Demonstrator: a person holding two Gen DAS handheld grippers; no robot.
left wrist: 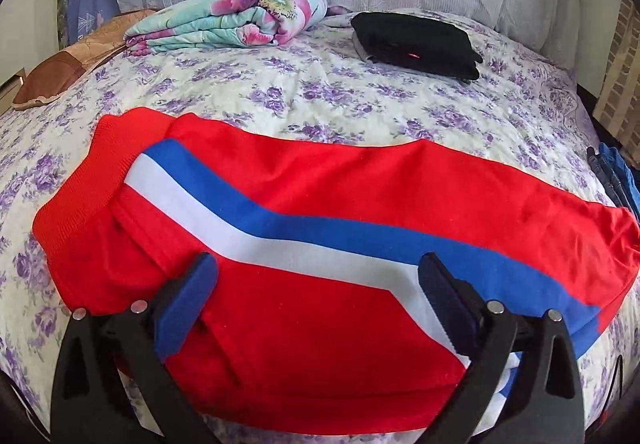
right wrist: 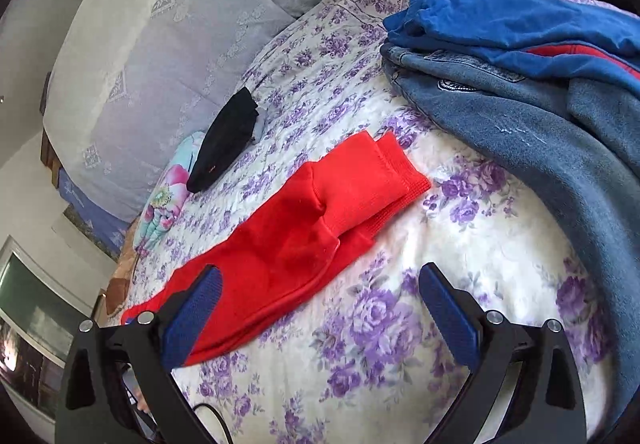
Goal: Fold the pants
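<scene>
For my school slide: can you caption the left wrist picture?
Open left gripper hovers over red pants with a blue-and-white stripe on a flowery bedspread.

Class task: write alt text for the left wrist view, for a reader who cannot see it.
Red pants with a blue and white side stripe lie flat across a purple-flowered bedspread, with the open left gripper poised over their near edge. Farther back sit a folded floral blanket and a folded black garment.

Bright, even daylight is seen in both fisheye views.
Shadows are kept soft; straight lines are bent and corners blackened at the edges; focus is held sharp throughout.
</scene>
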